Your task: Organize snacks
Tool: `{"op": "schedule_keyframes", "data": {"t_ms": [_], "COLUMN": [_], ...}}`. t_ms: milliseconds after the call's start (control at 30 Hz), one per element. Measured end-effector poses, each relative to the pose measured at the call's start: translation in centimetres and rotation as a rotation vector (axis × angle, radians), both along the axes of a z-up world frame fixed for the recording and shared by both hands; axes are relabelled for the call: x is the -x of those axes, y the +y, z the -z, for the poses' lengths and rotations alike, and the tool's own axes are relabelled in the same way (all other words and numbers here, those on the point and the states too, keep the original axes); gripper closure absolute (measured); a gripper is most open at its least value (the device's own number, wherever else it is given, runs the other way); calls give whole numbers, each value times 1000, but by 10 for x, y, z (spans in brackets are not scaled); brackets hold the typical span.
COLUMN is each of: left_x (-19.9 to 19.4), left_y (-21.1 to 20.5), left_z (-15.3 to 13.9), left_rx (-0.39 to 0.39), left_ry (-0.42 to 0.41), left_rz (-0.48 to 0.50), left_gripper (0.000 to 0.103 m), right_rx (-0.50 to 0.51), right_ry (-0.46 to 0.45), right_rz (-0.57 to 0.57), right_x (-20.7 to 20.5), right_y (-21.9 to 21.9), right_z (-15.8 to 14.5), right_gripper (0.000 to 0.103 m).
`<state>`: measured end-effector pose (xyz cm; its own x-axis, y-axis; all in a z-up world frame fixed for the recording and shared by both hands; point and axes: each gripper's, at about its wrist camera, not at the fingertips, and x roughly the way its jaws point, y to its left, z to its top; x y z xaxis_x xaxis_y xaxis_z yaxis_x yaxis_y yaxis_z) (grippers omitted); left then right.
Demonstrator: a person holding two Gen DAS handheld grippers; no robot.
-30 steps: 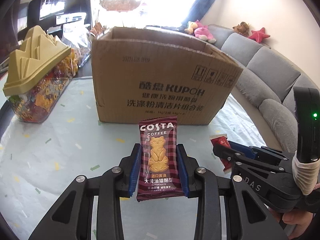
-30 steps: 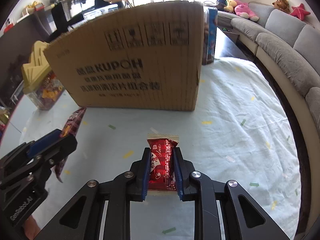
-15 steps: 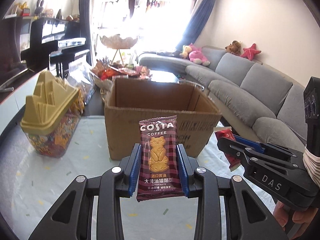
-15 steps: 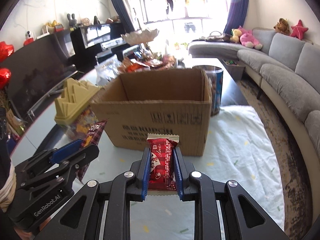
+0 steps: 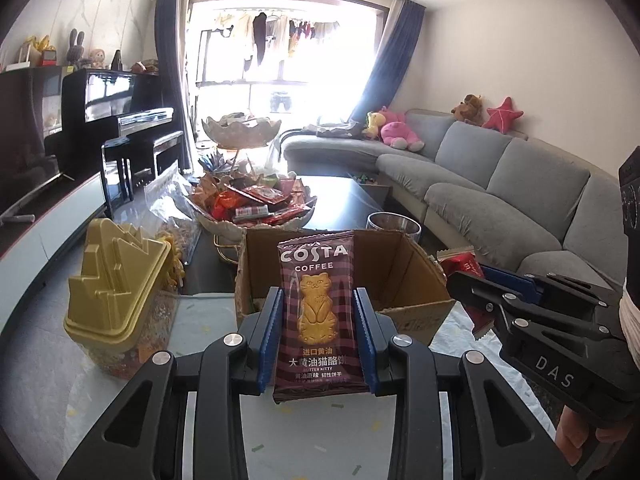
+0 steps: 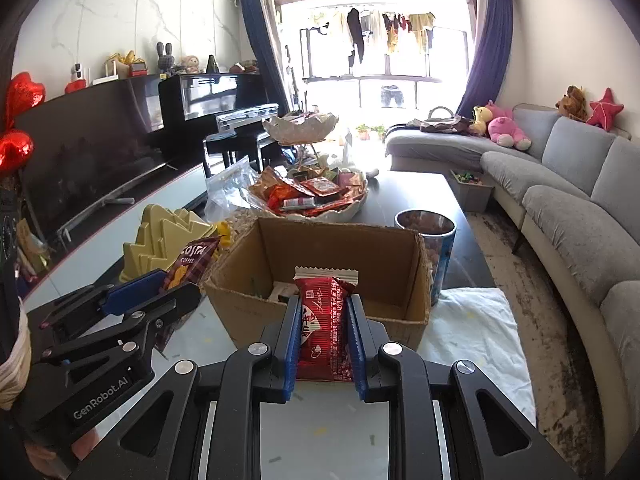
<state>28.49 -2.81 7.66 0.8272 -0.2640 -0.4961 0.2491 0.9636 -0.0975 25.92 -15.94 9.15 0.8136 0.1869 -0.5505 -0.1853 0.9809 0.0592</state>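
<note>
Left gripper (image 5: 318,334) pinches Costa biscuit packet (image 5: 316,316) mid-body; right gripper (image 6: 323,334) pinches red wafer packet (image 6: 326,328). Both light, crinkly, slick film, contents likely brittle; hover near-side of cardboard box (image 6: 320,258).

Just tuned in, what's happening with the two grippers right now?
A person holds a gripper in each hand. The left gripper is shut on a Costa biscuit packet; the right gripper is shut on a red snack packet. Both hang in front of the open cardboard box; neither packet is in it yet.
</note>
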Motion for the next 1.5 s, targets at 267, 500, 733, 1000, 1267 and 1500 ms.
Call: {"op": "schedule_keyframes", "data": {"t_ms": [267,500,733,1000,1267,1500], "left_x": [-40,-76,-104,-106,-65,-12], "left_y": [-3,-14,-21,-13,-3,6], "left_z": [-11,-6,9,18,5,-7], "left_rx": [-49,-91,-113,-137,-158,-151], "left_ry": [22,64,117,120,44,-4], "left_rz": [-5,13,9,-58,-133,-166], "left_gripper": [68,68,64,44,27,9], "right_rx": [28,33,28,37,54,61], "right_ry": [9,37,97,129,101,24], "right_rz": [-10,-6,18,79,86,108], "right_x": [-35,-68,-101,-115,-84,-31], "right_y": [3,-2,-12,-18,-18,-19], "right_z": [-9,-4,12,27,23,6], "right_gripper": [80,80,80,58,40,25]}}
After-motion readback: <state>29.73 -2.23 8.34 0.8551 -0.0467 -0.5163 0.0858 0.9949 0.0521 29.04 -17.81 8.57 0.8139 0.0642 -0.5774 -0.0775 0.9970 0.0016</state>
